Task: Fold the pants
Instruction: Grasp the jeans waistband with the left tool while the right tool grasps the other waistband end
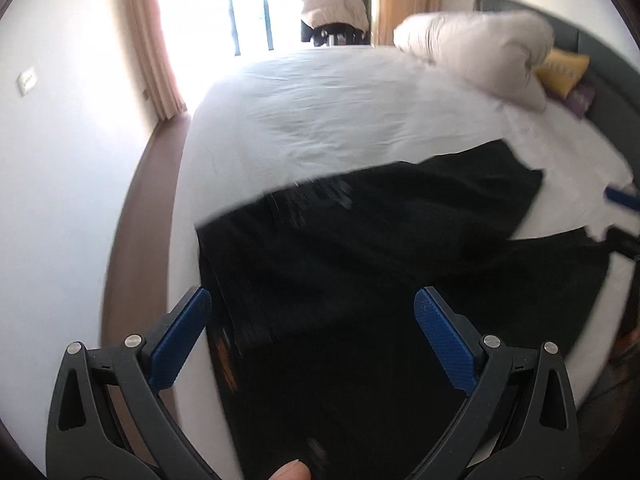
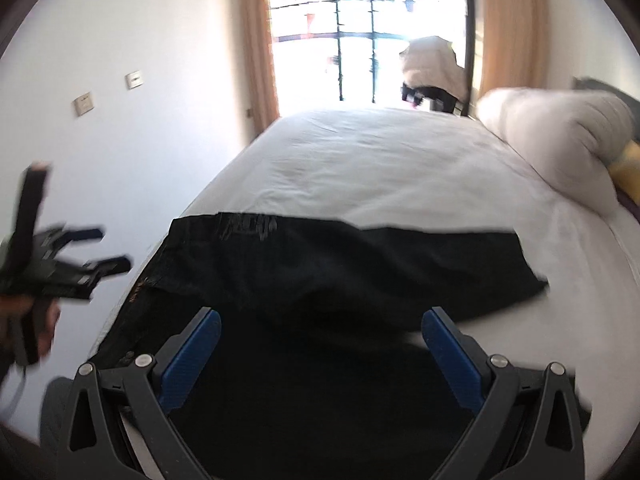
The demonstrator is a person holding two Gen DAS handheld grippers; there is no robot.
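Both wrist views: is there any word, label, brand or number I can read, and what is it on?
Nothing can be read outright.
Yellow cushion: a line of lettering, too blurred to read.
Black pants: pale marks near the far edge, possibly a print or label, smeared by motion.
Wall plates: no readable marking.
Left gripper and right gripper: no text visible on either.

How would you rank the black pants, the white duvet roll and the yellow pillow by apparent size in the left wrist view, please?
1. black pants, though nearest the camera
2. white duvet roll
3. yellow pillow, partly hidden behind the roll
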